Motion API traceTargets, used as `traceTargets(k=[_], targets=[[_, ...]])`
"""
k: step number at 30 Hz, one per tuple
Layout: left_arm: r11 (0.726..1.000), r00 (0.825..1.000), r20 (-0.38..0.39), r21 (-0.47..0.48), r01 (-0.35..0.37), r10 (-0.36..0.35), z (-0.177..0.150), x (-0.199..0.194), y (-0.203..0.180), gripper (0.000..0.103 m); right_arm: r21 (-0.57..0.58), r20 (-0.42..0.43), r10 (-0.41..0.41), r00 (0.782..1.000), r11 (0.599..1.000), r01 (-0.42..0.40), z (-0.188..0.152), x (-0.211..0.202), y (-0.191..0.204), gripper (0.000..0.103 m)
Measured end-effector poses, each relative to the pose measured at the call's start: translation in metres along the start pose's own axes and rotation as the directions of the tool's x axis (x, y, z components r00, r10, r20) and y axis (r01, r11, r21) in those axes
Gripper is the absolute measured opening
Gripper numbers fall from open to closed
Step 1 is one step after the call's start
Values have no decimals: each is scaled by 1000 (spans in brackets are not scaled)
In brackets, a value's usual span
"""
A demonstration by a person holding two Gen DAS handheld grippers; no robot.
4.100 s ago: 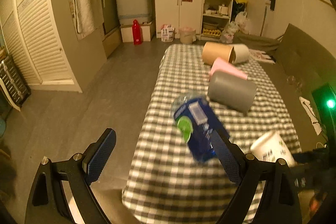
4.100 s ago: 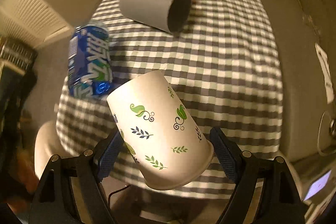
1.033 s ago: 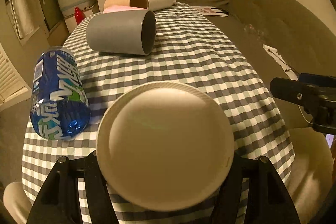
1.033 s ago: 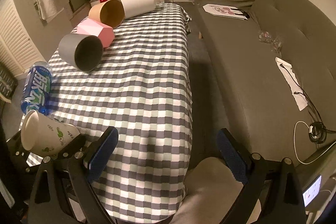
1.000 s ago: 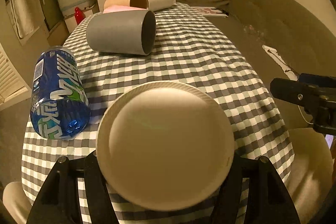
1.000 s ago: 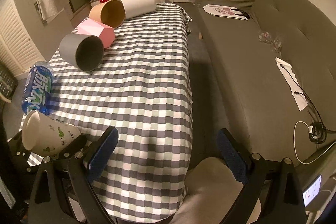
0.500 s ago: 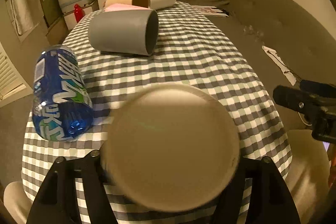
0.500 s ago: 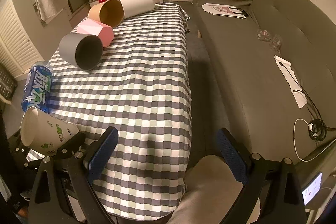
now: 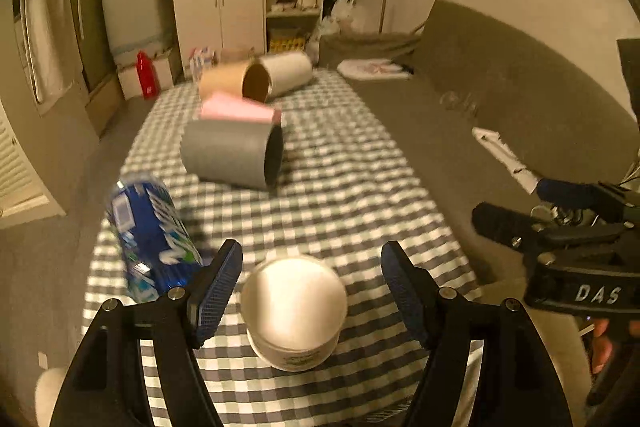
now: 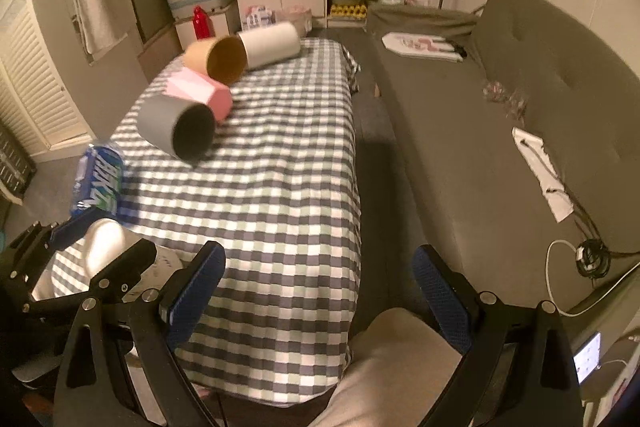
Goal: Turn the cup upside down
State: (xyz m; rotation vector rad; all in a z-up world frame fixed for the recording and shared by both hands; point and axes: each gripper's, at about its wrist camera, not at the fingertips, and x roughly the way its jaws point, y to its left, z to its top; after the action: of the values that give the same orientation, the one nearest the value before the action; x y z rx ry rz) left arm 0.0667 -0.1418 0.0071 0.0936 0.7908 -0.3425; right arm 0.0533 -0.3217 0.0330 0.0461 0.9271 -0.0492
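A checked counter (image 9: 352,163) is seen beside a grey sofa (image 10: 520,99). Along the counter's left edge lie a grey cup (image 9: 230,157) and a blue bottle (image 9: 154,239), both on their sides. At the near edge the paper cup (image 9: 294,311) stands base up, untouched, between the spread left tongs (image 9: 312,287). The right tongs (image 10: 318,291) are spread too, held over the counter's near right corner, gripping nothing.
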Motion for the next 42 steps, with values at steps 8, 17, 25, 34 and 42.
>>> traceTargets(k=[8, 17, 25, 34, 42], targets=[[999, 994, 106, -31, 8, -4, 1, -55, 19, 78, -6, 118, -1, 993, 1000, 2, -2, -57, 15, 95], [993, 984, 155, -88, -78, 91, -36, -92, 61, 82, 6, 206, 52, 977, 999, -54, -25, -88, 32, 95], [978, 977, 133, -146, -148, 168, -67, -92, 79, 91, -24, 240, 90, 967, 996, -87, -71, -62, 64, 103], [969, 974, 99, -161, -187, 205, -85, -81, 83, 94, -57, 211, 85, 974, 996, -74, -82, -43, 77, 103], [963, 975, 84, -196, -187, 206, -87, -77, 90, 94, -70, 207, 70, 976, 996, -57, -84, -41, 79, 103]])
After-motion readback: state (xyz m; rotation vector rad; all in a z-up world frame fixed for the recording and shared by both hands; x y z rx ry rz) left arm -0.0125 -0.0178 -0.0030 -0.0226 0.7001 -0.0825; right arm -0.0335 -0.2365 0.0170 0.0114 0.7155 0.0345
